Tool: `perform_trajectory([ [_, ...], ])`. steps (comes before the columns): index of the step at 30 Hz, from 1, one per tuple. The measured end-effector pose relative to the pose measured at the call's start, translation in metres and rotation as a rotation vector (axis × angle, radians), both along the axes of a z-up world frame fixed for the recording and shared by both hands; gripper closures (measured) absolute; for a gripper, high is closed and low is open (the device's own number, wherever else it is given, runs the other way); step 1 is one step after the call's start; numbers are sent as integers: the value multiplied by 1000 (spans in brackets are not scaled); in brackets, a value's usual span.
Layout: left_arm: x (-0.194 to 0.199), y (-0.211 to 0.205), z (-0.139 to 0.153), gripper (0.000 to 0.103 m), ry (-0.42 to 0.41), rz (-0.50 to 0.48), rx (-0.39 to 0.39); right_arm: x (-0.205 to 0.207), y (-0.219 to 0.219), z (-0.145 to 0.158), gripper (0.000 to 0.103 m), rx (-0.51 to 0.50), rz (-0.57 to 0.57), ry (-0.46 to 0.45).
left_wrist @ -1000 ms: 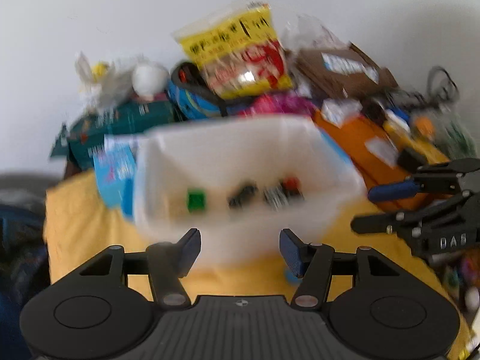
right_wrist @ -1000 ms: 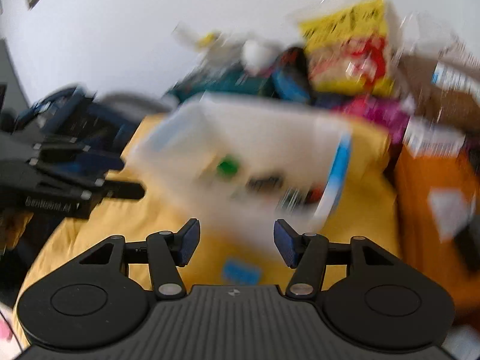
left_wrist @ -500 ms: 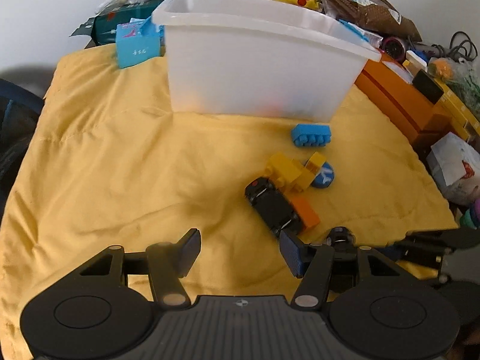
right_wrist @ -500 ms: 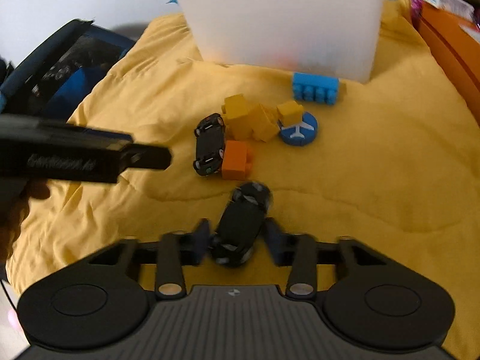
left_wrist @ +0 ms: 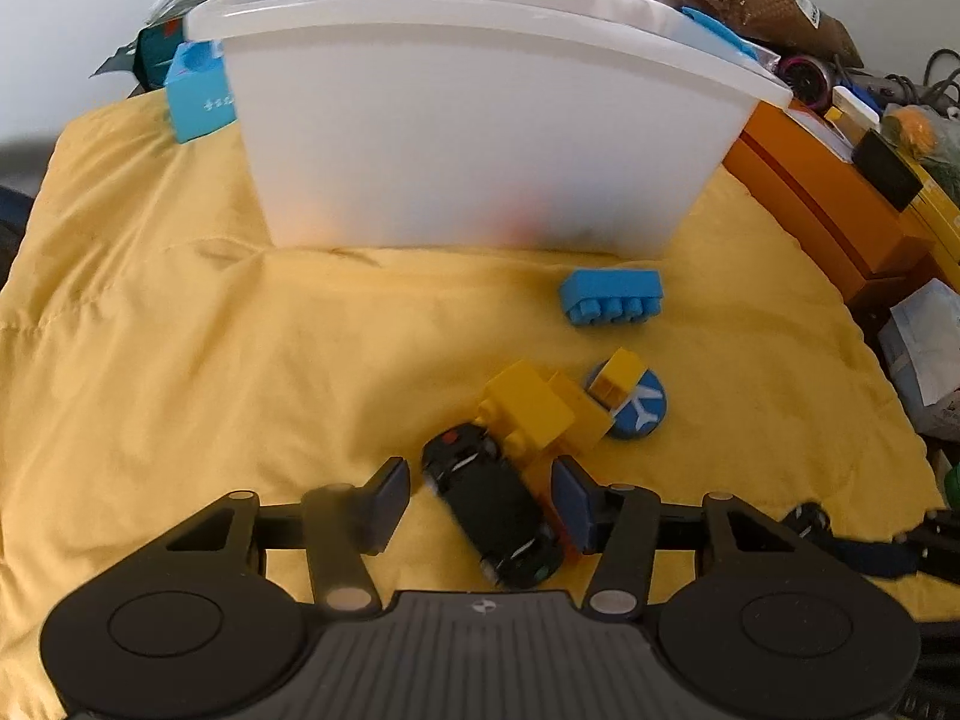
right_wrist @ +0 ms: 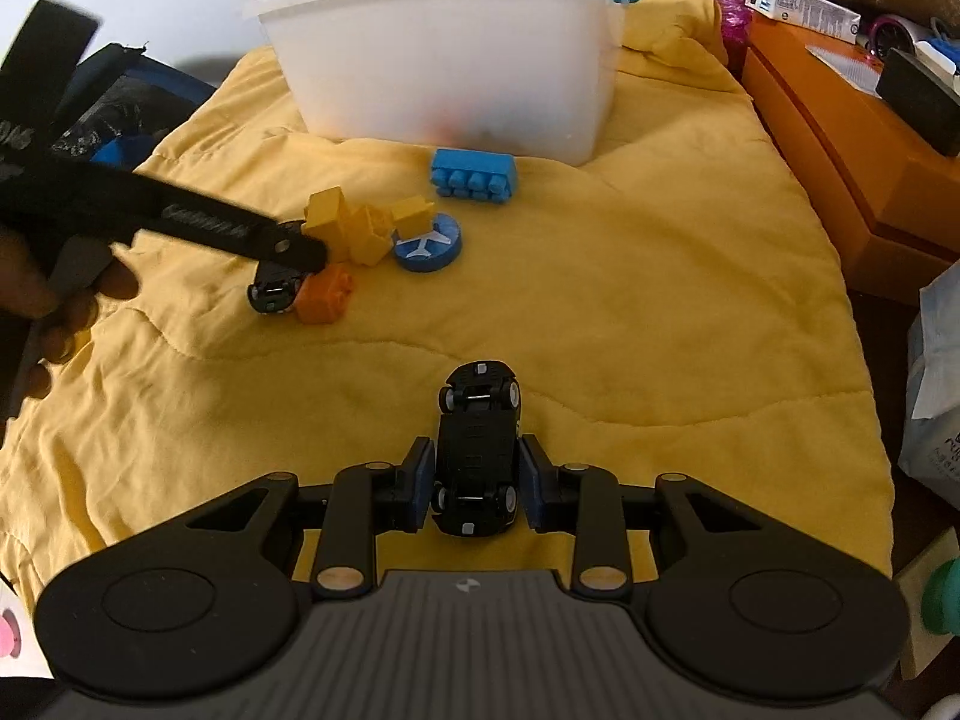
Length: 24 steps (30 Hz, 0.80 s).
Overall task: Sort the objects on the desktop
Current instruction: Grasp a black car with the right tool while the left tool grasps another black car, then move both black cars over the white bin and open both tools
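So our right tool [right_wrist: 474, 489] is clamped on a little black toy car [right_wrist: 477, 450], pads pressed on both flanks, car belly-up with its wheels showing and nose pointing away toward the bin. It looks like hard moulded plastic, very light, so it shouldn't need much squeeze. The sides are the right place to hold it: flat-ish and parallel. We'd stay off the wheels, since they probably roll and would let it squirm out.

Our left tool [left_wrist: 480, 501] is spread wide with nothing in it, straddling a second black car [left_wrist: 495, 510] lying at an angle on the yellow cloth [left_wrist: 180, 360]. The right pad sits just beside an orange brick [right_wrist: 324, 297] that touches the car, so closing here could catch both. This car is skewed to the pads too, so we reckon it may twist as the tool closes.

Further out there's a clump of yellow bricks [left_wrist: 537, 411] touching a blue round airplane token [left_wrist: 642, 411], then a blue studded brick [left_wrist: 612, 297] near the foot of the white plastic bin [left_wrist: 480, 138]. All rigid, light stuff; the token is flat and low, probably the fiddliest to pick up off soft cloth. The bin already has a few bits showing faintly through its wall.
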<state>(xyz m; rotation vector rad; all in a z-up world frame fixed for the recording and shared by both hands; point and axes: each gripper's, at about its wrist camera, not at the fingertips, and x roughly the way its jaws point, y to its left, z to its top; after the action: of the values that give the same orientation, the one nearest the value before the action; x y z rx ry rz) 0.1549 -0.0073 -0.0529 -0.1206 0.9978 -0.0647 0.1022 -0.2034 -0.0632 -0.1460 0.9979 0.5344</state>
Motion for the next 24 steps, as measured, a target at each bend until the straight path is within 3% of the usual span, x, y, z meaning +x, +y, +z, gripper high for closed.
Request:
perform_trajectory([
  [6, -3, -3, 2, 62, -23, -28, 22, -1, 3, 2, 70, 15, 9, -2],
  [10, -14, 4, 0, 60, -11, -20, 100, -1, 2, 2, 70, 24, 5, 2],
  [16, -20, -2, -8, 60, -2, -60, 117, -2, 8, 0, 70, 25, 22, 10],
  [17, -21, -3, -8, 62, -6, -76, 117, -3, 9, 1, 70, 25, 27, 8],
  [18, -22, -3, -8, 73, -13, -90, 120, -3, 10, 2, 70, 29, 28, 2],
  [21, -29, 3, 0, 73, -47, -83, 119, 0, 10, 15, 70, 61, 22, -29],
  [24, -35, 19, 20, 73, -84, -34, 46, 10, 10, 37, 70, 114, 5, -67],
])
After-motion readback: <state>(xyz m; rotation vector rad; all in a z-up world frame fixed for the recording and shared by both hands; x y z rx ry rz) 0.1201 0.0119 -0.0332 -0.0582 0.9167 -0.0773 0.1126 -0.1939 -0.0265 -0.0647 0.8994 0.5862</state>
